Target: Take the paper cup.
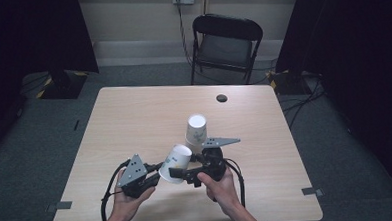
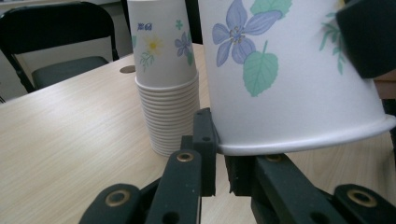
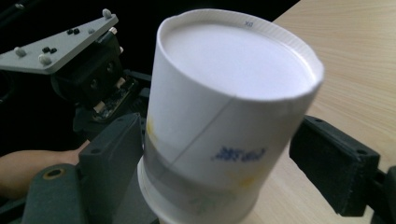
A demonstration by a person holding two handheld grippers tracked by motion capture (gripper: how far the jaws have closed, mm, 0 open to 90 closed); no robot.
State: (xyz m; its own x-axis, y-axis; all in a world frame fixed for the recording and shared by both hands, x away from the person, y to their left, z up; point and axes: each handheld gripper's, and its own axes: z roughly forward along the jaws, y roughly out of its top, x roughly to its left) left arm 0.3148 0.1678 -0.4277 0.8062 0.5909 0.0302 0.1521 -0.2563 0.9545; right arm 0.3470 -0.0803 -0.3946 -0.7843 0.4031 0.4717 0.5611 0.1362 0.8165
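The left gripper [image 1: 156, 180], low and left of centre in the high view, has its jaws pinched almost together on the rolled rim of a paper cup [image 1: 175, 163]; in the left gripper view that rim sits right at the jaw tips, with the floral wall of the cup [image 2: 289, 79] filling the upper right of the frame and leaning away. The right gripper [image 1: 189, 175], just right of it in the high view, has its jaws spread wide on either side of the same cup: in the right gripper view the upturned cup [image 3: 229, 116] stands in the middle of the frame with a dark pad to each flank, and a gap shows at the right pad, so I judge it is not squeezing. No earlier moment is needed to see that the left grip alone carries the cup.

The cup looks very light, thin-walled and easy to crush; its wall would dent under a firm squeeze and its waxy surface may slip. The stiffest places to hold are the rolled rim and the base ring, so a gentle pinch there seems safest.

Beyond the held cup, toward the upper middle of the high view, a stack of cups [image 1: 196, 130] stands upside down on the table [image 1: 134, 118], near the right gripper but apart from the held cup
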